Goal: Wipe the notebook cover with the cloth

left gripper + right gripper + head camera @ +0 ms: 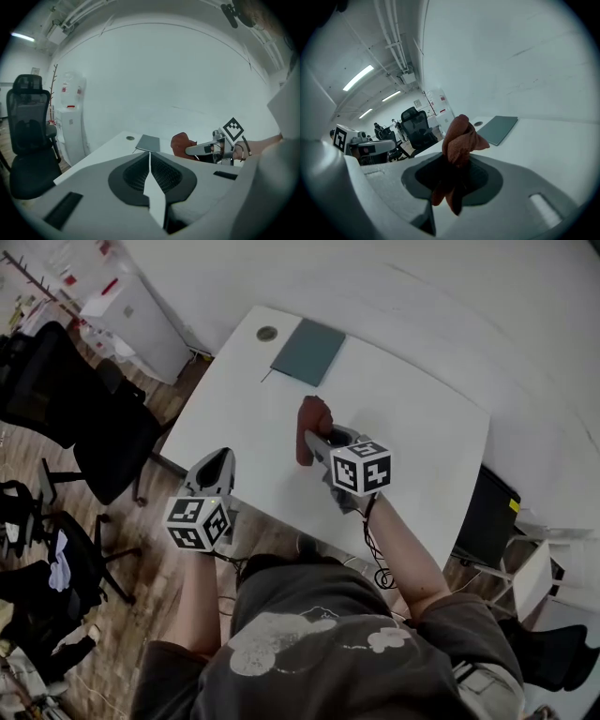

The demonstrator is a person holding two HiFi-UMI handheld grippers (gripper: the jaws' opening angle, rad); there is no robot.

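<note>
Pinching cloth [461, 138] in right tongs [310, 439], left tongs [150, 161] pressed together, notebook [308, 351] beyond, chair [103, 442] alongside.

The notebook [309, 350] lies at 12 o'clock on the surface [412, 427], near the far edge — a round cap [267, 334] just beside it at 10 o'clock. The cloth [312, 423] sits between the fingers [483, 179] of my right gripper [317, 439], nearer than the notebook. My left gripper [221, 460] is at 8 o'clock from it, at the near edge.
</note>
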